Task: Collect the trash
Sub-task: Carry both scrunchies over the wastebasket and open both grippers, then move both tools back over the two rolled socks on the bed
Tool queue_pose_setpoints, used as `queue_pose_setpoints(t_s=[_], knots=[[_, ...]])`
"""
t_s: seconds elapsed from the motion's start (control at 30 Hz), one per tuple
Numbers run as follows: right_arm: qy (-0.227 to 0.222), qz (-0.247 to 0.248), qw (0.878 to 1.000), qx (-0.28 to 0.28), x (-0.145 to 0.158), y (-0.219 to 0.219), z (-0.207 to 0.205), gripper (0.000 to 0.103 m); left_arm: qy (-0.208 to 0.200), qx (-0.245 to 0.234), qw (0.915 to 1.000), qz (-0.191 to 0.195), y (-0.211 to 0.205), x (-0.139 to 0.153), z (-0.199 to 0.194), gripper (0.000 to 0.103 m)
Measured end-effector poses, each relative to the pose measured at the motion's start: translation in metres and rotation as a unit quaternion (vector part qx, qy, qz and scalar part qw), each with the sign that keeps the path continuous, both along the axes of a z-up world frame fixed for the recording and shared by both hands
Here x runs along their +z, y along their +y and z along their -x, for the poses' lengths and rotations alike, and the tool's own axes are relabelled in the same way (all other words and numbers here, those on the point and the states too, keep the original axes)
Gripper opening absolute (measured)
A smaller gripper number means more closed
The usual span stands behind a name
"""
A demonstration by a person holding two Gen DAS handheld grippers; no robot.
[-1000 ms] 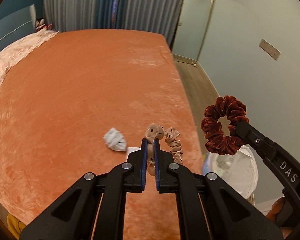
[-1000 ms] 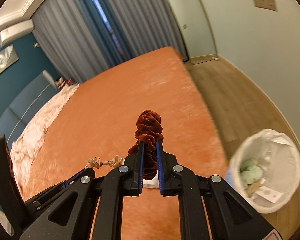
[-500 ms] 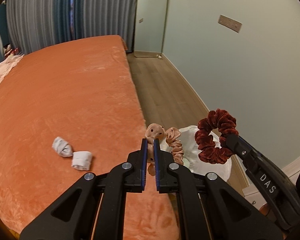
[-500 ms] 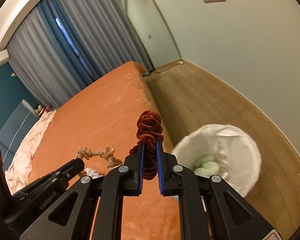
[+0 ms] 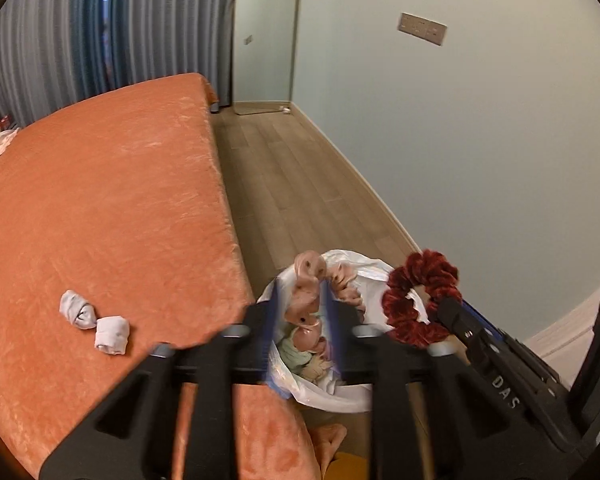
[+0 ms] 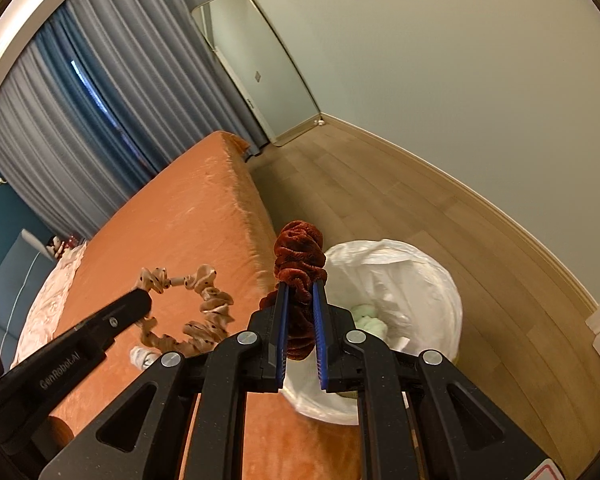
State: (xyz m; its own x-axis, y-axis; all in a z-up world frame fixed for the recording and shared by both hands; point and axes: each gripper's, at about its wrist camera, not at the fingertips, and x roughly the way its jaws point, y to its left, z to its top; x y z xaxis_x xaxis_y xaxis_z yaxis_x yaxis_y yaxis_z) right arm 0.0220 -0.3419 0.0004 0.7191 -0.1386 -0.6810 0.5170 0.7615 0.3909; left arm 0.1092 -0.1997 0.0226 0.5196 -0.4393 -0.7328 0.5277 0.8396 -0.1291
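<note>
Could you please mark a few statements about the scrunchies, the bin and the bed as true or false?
1. The right gripper grips a dark red scrunchie. True.
2. The trash bin is lined with a black bag. False: the liner is white.
3. Two small white wads lie on the orange bed. True.
4. The beige scrunchie lies on the floor. False: it is between the left gripper's opening jaws, over the bin.

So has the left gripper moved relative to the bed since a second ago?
Yes. The left gripper has swung off the orange bed to over the white-lined bin, its jaws opening around the pink scrunchie.
</note>
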Motion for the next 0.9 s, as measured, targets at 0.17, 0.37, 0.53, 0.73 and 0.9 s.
queue_pose_setpoints(t_s=[0.17, 0.37, 0.53, 0.73, 0.9], knots=[[0.003, -0.006, 1.000, -0.001, -0.006, -0.009, -0.003, 0.012, 0.002, 0.014, 0.9999, 0.001, 0.001, -0.003, -0.003, 0.049], [0.002, -0.010, 1.000, -0.001, -0.008, -0.007, -0.005, 0.019, 0.002, 0.022, 0.9997, -0.006, 0.006, -0.009, -0.006, 0.051], [0.004, -0.002, 1.000, 0.009, -0.008, -0.001, -0.008, 0.022, 0.006, 0.034, 0.9994, -0.008, 0.016, -0.012, -0.009, 0.051], [0.004, 0.003, 1.000, 0.021, -0.004, 0.013, -0.013, 0.026, 0.010, 0.050, 0.9987, -0.004, 0.033, -0.010, -0.012, 0.051], [0.006, 0.010, 0.999, 0.031, 0.001, 0.029, -0.020, 0.034, 0.010, 0.064, 0.9979, 0.000, 0.050, -0.008, -0.016, 0.051]])
